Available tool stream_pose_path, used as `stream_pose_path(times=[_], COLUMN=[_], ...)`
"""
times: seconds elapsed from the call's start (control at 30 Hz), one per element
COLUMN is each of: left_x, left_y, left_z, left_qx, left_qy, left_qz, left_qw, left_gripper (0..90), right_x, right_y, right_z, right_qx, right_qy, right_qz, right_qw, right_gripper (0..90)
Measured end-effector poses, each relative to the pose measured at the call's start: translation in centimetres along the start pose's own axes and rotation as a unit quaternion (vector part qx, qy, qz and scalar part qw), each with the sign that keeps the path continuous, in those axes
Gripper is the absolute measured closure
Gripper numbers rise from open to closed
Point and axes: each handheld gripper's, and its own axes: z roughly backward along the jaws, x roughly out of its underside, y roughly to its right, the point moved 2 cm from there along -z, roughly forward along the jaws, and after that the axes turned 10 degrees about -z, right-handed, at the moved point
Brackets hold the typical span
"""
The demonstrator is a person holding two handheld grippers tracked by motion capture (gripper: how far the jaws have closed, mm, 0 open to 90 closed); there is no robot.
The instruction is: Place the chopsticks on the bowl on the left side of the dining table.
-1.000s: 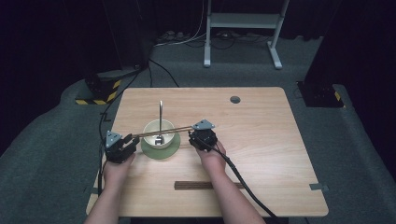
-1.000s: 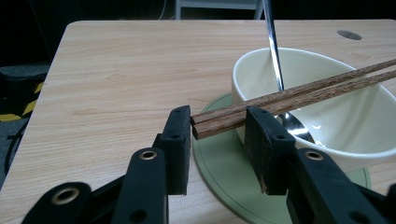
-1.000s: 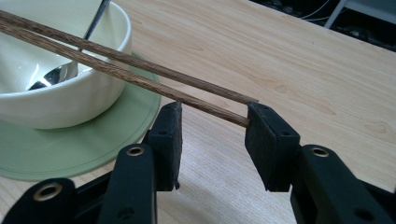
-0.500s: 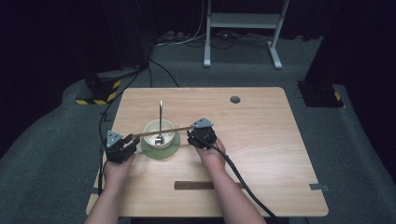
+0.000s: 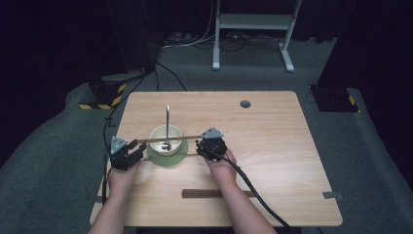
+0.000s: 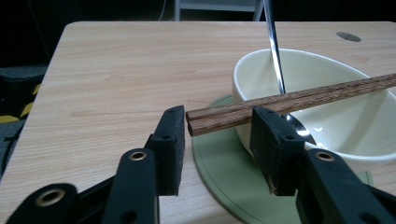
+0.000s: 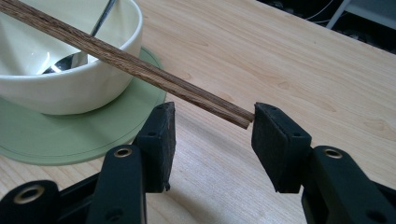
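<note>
Where visible, brown chopsticks (image 6: 289, 100), seemingly paired.

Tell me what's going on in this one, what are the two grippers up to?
A person works a gripper in each hand at a wooden table. A pair of chopsticks lies across the rim of a cream bowl that sits on a green plate and holds a metal spoon. The left gripper and the right gripper are both open, one at each end of the chopsticks, gripping nothing. A second pair of chopsticks lies nearer the person.

Lab or studio: black drapes (image 5: 58, 44), floor cables (image 5: 195, 41), hazard-striped base (image 5: 102, 100), grey carpet (image 5: 370, 161).
</note>
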Motion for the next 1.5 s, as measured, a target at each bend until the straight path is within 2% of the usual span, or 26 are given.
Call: stream_pose_path(times=[0.03,0.13,0.27,0.37,0.47,0.63,0.67,0.8,1.0,1.1,1.13,1.2,1.33,1.5], left_x=[0.0,0.0,0.1,0.0,0.0,0.2,0.2,0.1,0.2,0.2,0.2,0.2,0.2,0.3], left_y=[-0.1,-0.2,-0.2,-0.1,-0.1,-0.1,-0.2,-0.1,0.0,0.0,0.0,-0.2,-0.2,-0.3], left_z=[0.1,0.5,0.7,0.8,0.6,0.3,0.3,0.2,0.0,0.0,0.0,0.0,0.0,-0.1], left_qx=[-0.001,-0.004,-0.010,-0.011,-0.015,-0.021,-0.023,-0.025,-0.025,-0.029,-0.029,-0.032,-0.032,-0.034], left_qy=[0.001,-0.002,-0.017,-0.016,-0.018,-0.024,-0.024,-0.025,-0.024,-0.025,-0.024,-0.026,-0.024,-0.027], left_qz=[-0.003,-0.005,-0.009,-0.016,-0.019,-0.011,-0.018,-0.024,-0.018,-0.023,-0.017,-0.023,-0.015,-0.016], left_qw=[1.0000,1.0000,0.9998,0.9997,0.9995,0.9994,0.9993,0.9991,0.9992,0.9990,0.9992,0.9989,0.9991,0.9989], left_gripper=[53.3,49.9,49.6,57.9,65.5,68.8,70.5,71.9,76.1,77.9,78.0,78.2,78.1,76.9], right_x=[0.0,0.1,0.3,0.5,0.6,0.6,0.6,0.7,0.8,0.8,0.8,0.8,0.8,0.8], right_y=[-0.1,0.1,0.6,0.9,1.1,1.1,1.1,1.1,1.1,1.1,1.1,1.0,1.0,0.8], right_z=[0.1,0.4,0.8,1.0,1.1,1.1,1.1,1.0,0.8,0.8,0.8,0.8,0.7,0.7], right_qx=[-0.001,0.001,0.001,0.002,0.005,0.007,0.008,0.009,0.011,0.010,0.010,0.009,0.006,0.004], right_qy=[0.000,0.000,0.001,0.000,0.000,0.004,0.003,0.001,0.001,0.001,0.002,0.002,0.006,0.008], right_qz=[-0.007,-0.004,-0.010,-0.026,-0.026,-0.025,-0.025,-0.027,-0.027,-0.027,-0.027,-0.030,-0.025,-0.033], right_qw=[1.0000,1.0000,0.9999,0.9997,0.9997,0.9996,0.9997,0.9996,0.9996,0.9996,0.9996,0.9995,0.9997,0.9994], right_gripper=[52.5,53.5,56.5,62.1,70.6,75.1,76.7,78.7,81.9,82.8,82.8,82.9,82.8,79.9])
